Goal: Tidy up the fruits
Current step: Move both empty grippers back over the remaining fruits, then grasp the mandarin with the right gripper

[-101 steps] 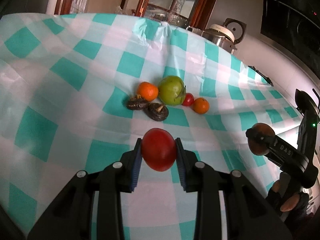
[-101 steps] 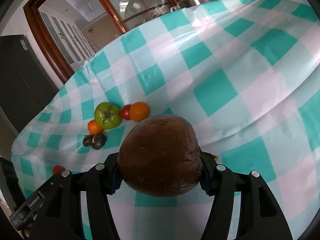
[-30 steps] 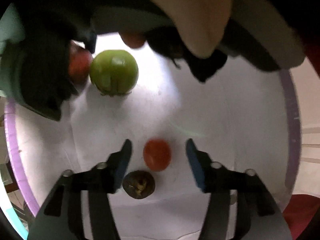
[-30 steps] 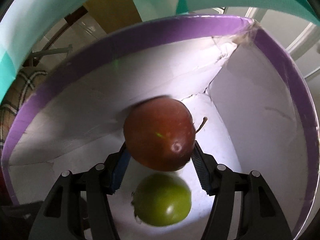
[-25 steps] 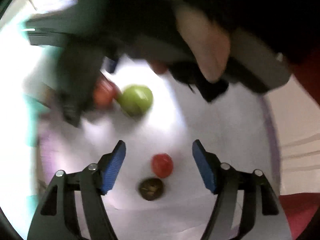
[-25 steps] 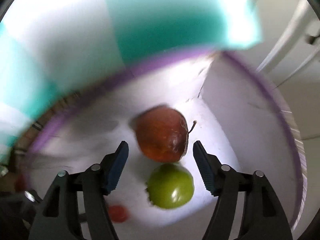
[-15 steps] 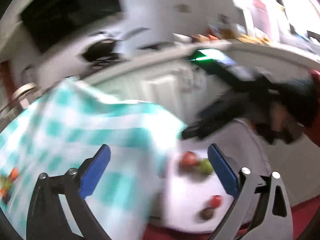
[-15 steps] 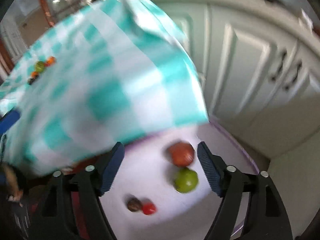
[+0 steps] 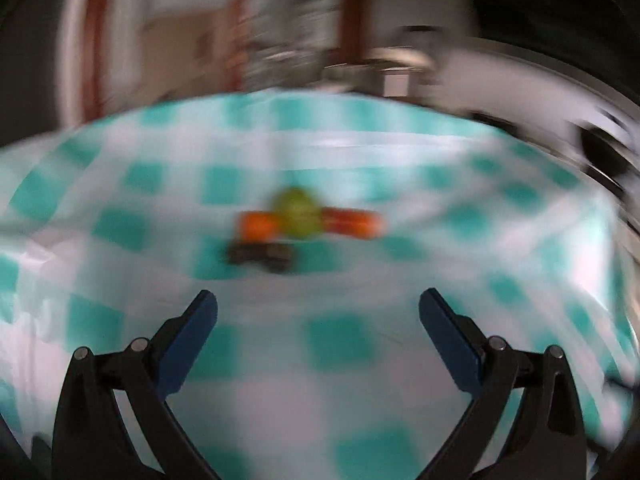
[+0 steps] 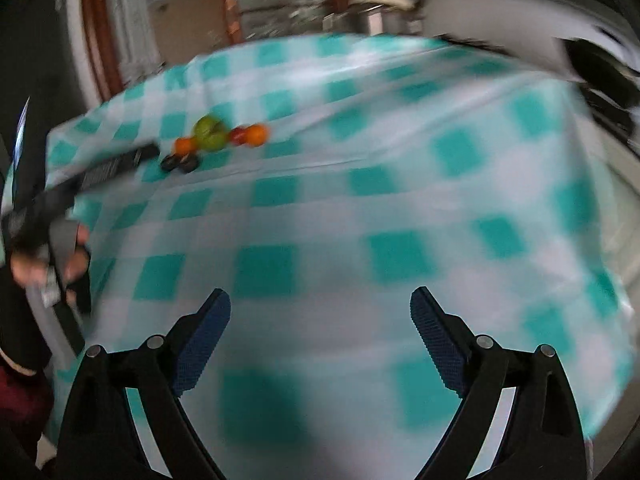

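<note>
Fruits wait in a small cluster far out on the teal-and-white checked tablecloth (image 9: 344, 344), and both views are smeared by motion, so details are soft.

From the left wrist view, the left gripper (image 9: 318, 314) has its jaws spread wide with nothing between the blue pads. Ahead of it sit a round green fruit (image 9: 298, 214), an orange citrus fruit (image 9: 258, 226) touching its left side, a reddish-orange smear of fruit (image 9: 352, 220) on its right, and two dark brown wrinkled pieces (image 9: 262, 256) just in front. The cluster is packed tight, so I judge the next pick goes best at an outer piece, jaws straddling it squarely from the near side, so neighbours are not knocked rolling. Bare cloth lies all around the group.

From the right wrist view, the right gripper (image 10: 320, 314) is likewise spread wide and empty. The same cluster lies up and to the left, well apart from the pads: green fruit (image 10: 208, 134), orange citrus (image 10: 185, 145), a second orange fruit (image 10: 256, 134) with a small red one (image 10: 239, 135) beside it, and the dark pieces (image 10: 180, 164). The left gripper's black body (image 10: 100, 170) reaches in at the left, near the fruit, so the right should come from the open right side. The cloth drops off at the right edge and wrinkles there; fruit nudged that way could roll off.
</note>
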`<state>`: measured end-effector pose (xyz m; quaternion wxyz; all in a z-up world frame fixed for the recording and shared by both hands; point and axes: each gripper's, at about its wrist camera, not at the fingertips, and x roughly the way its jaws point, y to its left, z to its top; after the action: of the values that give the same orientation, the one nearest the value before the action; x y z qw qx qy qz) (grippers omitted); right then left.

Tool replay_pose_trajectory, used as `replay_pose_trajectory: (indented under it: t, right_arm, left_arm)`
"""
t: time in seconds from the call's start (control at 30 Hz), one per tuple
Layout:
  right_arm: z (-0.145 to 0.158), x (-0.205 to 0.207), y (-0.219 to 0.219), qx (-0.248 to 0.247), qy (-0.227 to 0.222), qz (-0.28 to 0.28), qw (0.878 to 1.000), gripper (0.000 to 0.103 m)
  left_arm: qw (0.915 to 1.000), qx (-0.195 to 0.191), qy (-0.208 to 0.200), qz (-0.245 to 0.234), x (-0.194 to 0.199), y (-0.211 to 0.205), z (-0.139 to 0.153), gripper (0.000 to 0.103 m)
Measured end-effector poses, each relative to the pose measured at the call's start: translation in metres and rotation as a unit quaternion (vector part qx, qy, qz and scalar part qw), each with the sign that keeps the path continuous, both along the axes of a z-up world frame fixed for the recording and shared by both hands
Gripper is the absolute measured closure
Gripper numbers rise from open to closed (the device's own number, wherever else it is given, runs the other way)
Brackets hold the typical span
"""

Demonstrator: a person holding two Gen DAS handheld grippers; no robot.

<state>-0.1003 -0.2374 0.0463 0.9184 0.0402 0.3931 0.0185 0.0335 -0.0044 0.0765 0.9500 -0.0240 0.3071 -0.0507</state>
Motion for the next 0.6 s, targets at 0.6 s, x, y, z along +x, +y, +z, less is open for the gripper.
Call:
replay_pose_trajectory:
  t: [0.6]
  right_arm:
    - [-0.039,0.256,0.066,-0.025,0.047,0.018,0.998,0.020]
  left_arm:
    - [0.9880,-0.066,0.112,0.082,0.057,0.091,-0.056,0.002]
